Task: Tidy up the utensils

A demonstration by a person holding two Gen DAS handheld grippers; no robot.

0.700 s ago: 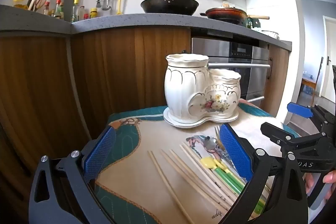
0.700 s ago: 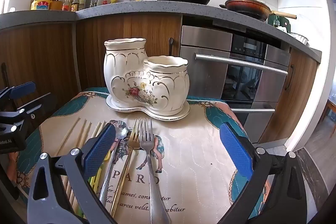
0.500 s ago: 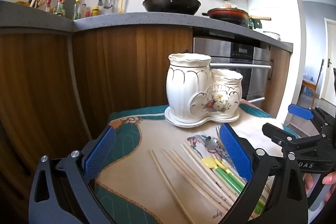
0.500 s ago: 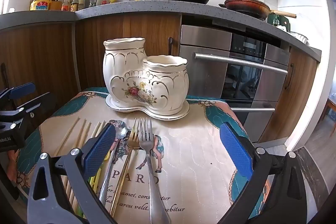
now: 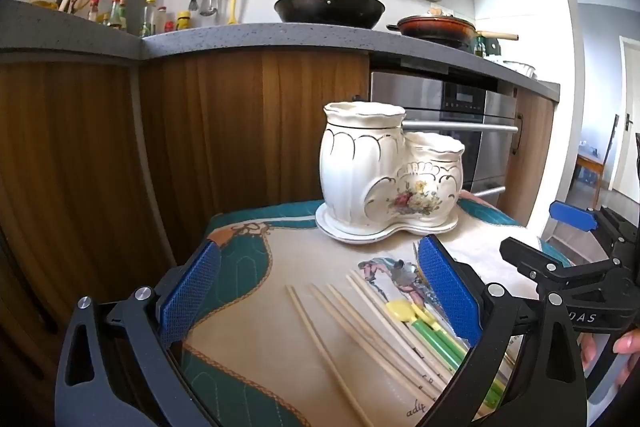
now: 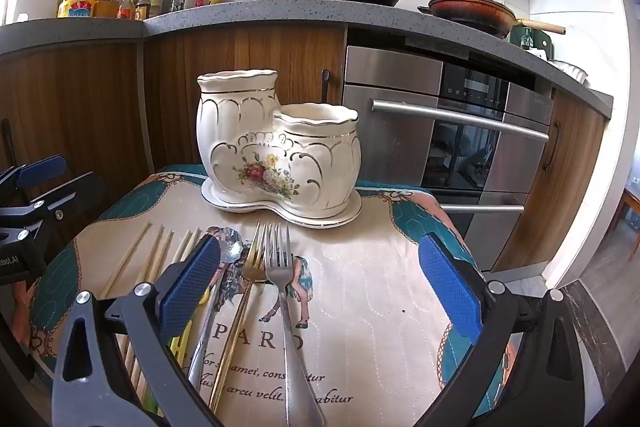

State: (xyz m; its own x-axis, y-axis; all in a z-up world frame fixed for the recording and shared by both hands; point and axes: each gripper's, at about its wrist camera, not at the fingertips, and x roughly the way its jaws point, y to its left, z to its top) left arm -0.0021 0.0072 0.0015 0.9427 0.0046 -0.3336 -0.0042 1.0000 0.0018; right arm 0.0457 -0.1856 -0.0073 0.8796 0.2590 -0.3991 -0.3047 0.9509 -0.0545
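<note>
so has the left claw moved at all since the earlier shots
Yes, slightly. In the left wrist view the ceramic holder and the wok sit a little further right and lower in frame, so the left claw, open and empty, has drifted left and tilted slightly upward.

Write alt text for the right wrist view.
An open right gripper hovers over a silver fork, gold fork and spoon lying beside chopsticks on a quilted mat. Behind them stands an empty white two-cup ceramic holder, before kitchen cabinets.
</note>
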